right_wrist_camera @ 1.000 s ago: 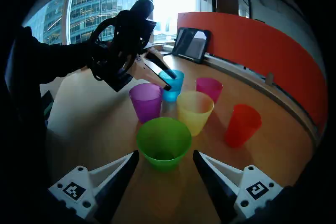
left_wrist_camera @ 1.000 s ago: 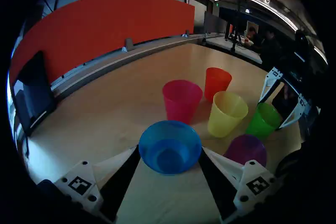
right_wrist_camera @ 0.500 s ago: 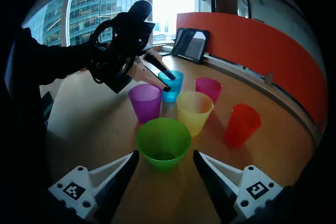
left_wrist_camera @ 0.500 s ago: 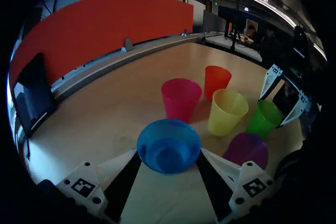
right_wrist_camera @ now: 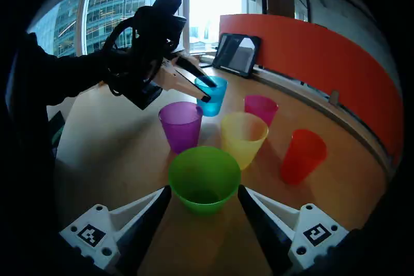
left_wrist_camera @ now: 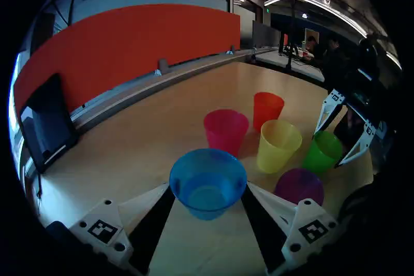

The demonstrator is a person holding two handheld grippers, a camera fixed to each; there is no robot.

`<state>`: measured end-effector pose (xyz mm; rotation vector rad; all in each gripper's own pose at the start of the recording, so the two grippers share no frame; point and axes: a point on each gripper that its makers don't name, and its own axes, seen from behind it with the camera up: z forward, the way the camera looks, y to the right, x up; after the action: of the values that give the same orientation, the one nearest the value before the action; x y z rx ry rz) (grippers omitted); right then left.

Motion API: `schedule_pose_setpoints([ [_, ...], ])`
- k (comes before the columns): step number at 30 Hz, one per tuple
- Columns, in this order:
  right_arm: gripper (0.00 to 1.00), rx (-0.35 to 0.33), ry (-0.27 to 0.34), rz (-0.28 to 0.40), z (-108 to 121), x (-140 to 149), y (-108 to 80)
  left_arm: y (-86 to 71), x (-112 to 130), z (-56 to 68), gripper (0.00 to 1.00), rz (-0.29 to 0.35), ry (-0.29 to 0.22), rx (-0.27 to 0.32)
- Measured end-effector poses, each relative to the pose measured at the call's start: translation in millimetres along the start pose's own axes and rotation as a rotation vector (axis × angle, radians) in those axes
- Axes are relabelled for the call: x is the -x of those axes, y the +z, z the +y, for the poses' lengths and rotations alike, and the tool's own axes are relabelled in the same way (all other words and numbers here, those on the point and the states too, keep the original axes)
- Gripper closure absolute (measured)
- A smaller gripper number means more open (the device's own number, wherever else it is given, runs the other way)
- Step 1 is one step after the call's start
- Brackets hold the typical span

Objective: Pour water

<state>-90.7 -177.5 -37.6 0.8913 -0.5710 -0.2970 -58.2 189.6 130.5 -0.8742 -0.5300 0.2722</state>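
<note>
My left gripper [left_wrist_camera: 208, 189] is shut on a blue cup [left_wrist_camera: 207, 180] and holds it upright, raised off the wooden table [left_wrist_camera: 155, 131]. In the right gripper view the left gripper [right_wrist_camera: 209, 92], held by a dark-sleeved hand, has the blue cup [right_wrist_camera: 213, 97] above the table. My right gripper [right_wrist_camera: 203, 190] is shut on a green cup [right_wrist_camera: 203, 175]. The left gripper view shows the right gripper [left_wrist_camera: 331, 144] around the green cup [left_wrist_camera: 322, 151] at the right. Pink [left_wrist_camera: 226, 130], orange [left_wrist_camera: 267, 110], yellow [left_wrist_camera: 278, 144] and purple [left_wrist_camera: 298, 185] cups stand between them.
A dark tablet [left_wrist_camera: 49, 120] leans at the table's far left edge, under an orange wall panel [left_wrist_camera: 129, 43]. People sit at desks in the far background [left_wrist_camera: 331, 53]. Bare tabletop [right_wrist_camera: 114, 146] lies left of the purple cup [right_wrist_camera: 180, 125].
The left gripper has lifted the blue cup up off the table. The right gripper, with the green cup, has barely moved.
</note>
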Motion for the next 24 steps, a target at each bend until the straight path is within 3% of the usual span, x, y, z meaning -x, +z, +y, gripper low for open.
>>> schedule_pose_setpoints([
  [12, 0.00, 0.012, -0.014, 0.000, 2.2, -1.8, 16.7, -37.2, -26.8, -8.2, 0.15, 0.099, -0.028, -0.043],
  [24, 0.05, 0.024, -0.001, 0.000, 3.7, -4.7, 20.2, -66.2, -35.7, -6.9, 0.15, 0.179, -0.045, -0.070],
])
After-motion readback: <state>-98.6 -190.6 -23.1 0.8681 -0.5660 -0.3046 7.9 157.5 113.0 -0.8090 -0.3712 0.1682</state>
